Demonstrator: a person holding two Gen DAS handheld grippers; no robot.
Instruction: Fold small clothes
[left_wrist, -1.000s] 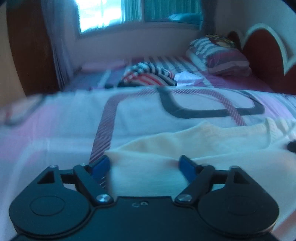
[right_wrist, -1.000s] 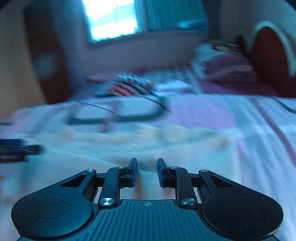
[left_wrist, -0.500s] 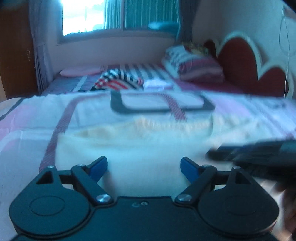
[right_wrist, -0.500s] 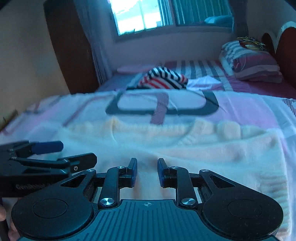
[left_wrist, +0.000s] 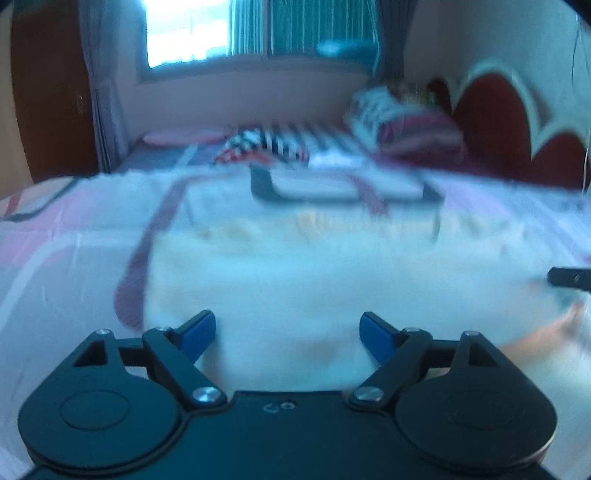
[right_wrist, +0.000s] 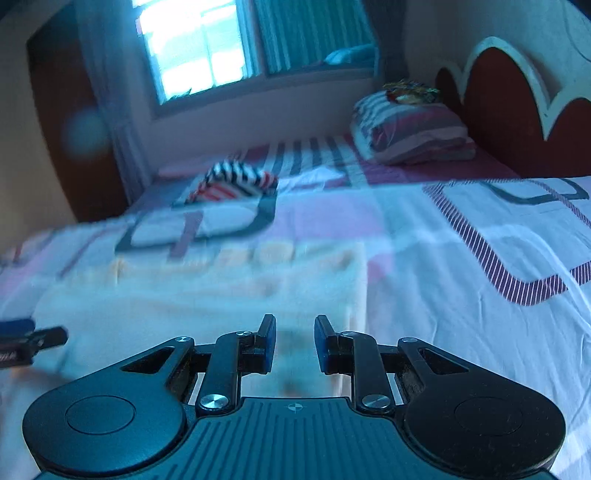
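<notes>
cream garment (left_wrist: 295, 273) flat on bedsheet (right_wrist: 461, 295), striped clothes (right_wrist: 236, 182) beyond; left gripper (left_wrist: 287, 326) fingers wide, right gripper (right_wrist: 294, 341) fingers narrowly parted, both empty.

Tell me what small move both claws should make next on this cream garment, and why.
Probably lower each claw onto the near hem and pinch it. The cream knitted garment lies flat on the patterned bedsheet; the left claw is wide open and the right claw narrowly open, neither holding anything. Both views are blurred, so settle first.
</notes>
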